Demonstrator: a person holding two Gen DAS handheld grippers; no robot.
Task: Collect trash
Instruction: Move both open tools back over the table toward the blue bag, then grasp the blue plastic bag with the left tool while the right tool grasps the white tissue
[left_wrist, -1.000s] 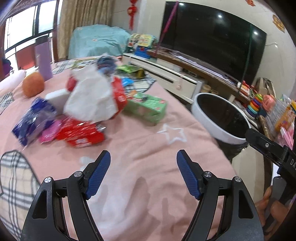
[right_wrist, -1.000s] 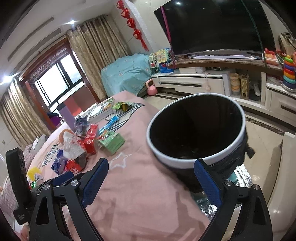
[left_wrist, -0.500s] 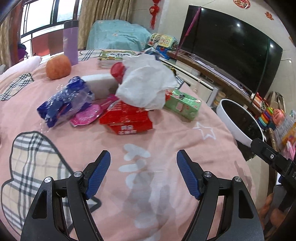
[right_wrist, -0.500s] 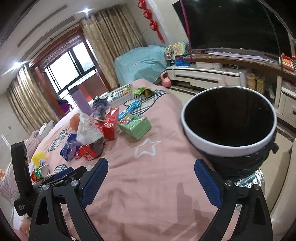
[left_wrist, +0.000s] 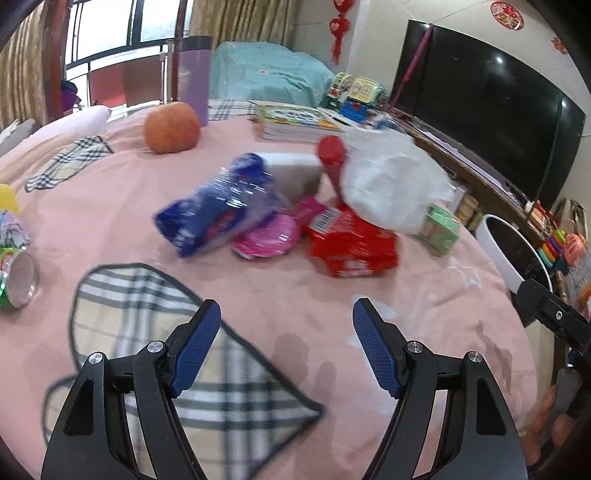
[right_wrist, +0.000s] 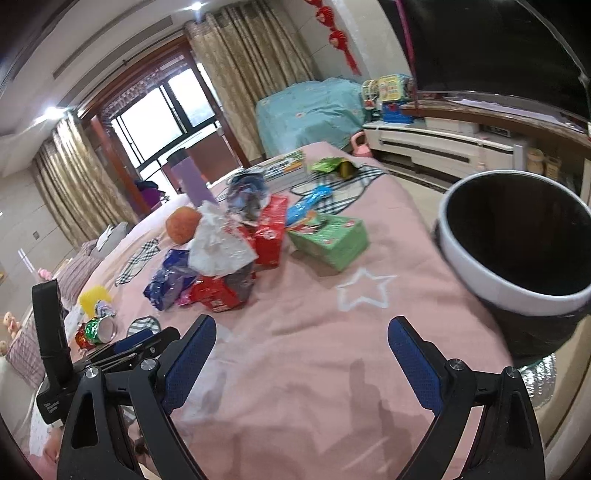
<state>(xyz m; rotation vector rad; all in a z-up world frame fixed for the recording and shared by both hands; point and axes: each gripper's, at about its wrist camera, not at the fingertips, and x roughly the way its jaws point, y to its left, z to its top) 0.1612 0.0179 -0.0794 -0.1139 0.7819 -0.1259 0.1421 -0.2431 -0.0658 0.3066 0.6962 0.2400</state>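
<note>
While I watch both wrist views, the pink bedspread (left_wrist: 122, 192) fills most of each frame, with a plaid patch (left_wrist: 155, 332) in the lower left of the left view and a white star outline (right_wrist: 364, 291) at the centre of the right view. Next in size, the white-rimmed bin (right_wrist: 513, 254) with a black liner stands at the right edge of the right view, just beside the bed.

My left hand-held gripper (left_wrist: 286, 345) sits at the bottom of its frame with its blue pads spread wide and nothing between them. My right hand-held gripper (right_wrist: 301, 354) is likewise wide apart and empty over bare bedspread.

Further up, the trash pile lies in the middle of the bed: a crumpled white plastic bag (left_wrist: 391, 181) on top of a red packet (left_wrist: 351, 247), a blue wrapper (left_wrist: 218, 210) to its left, a pink wrapper (left_wrist: 269, 236) between them, and a green box (right_wrist: 330, 236) on the right side. An orange fruit (left_wrist: 171, 127) rests behind the pile, upper left. A small can (left_wrist: 18, 277) lies at the left edge.
</note>
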